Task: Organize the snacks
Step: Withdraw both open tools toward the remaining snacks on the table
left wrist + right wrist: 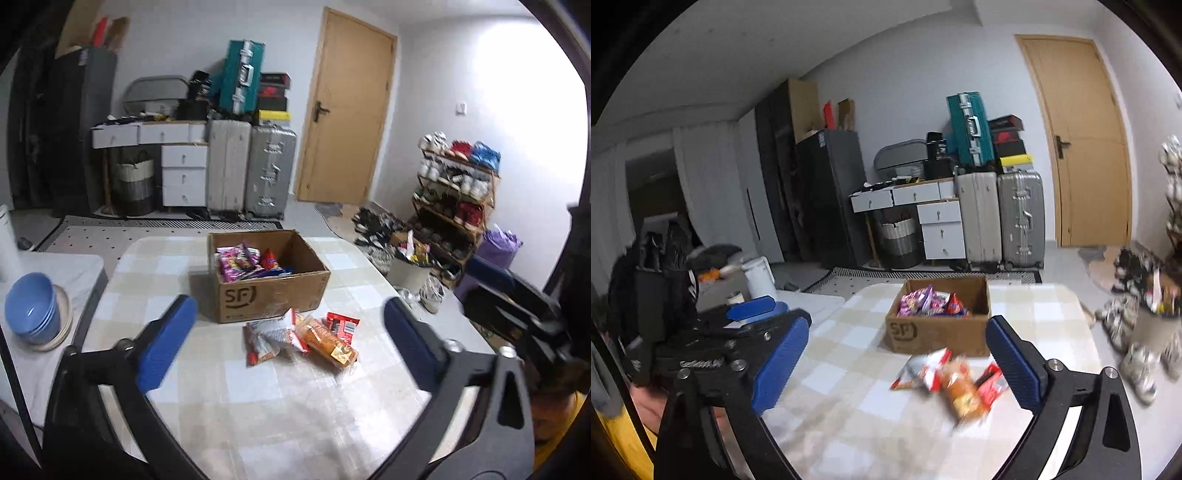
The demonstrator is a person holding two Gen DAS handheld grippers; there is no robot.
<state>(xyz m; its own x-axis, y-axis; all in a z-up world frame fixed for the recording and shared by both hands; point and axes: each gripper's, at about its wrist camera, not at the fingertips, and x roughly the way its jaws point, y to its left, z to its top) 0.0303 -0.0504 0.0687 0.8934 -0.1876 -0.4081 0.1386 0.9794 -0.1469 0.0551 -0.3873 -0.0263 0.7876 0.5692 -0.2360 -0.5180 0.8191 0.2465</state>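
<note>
A brown cardboard box [271,295] [938,334] stands on the checked table [229,398] [849,398], with pink, purple and red snack packets [247,262] [931,301] inside. Just in front of it lie three loose snacks: a white and red packet [266,341] [919,369], an orange packet [327,341] [964,393] and a small red packet [341,323] [991,384]. My left gripper [291,339] is open, well short of the loose snacks, nothing between its blue pads. My right gripper [899,365] is open and empty too, back from the pile.
Blue bowls [33,306] stack on a plate on a side table at the left. A white canister [759,275] stands beyond it. Suitcases [251,166], white drawers [183,173], a door [347,107] and a full shoe rack [454,199] line the room behind.
</note>
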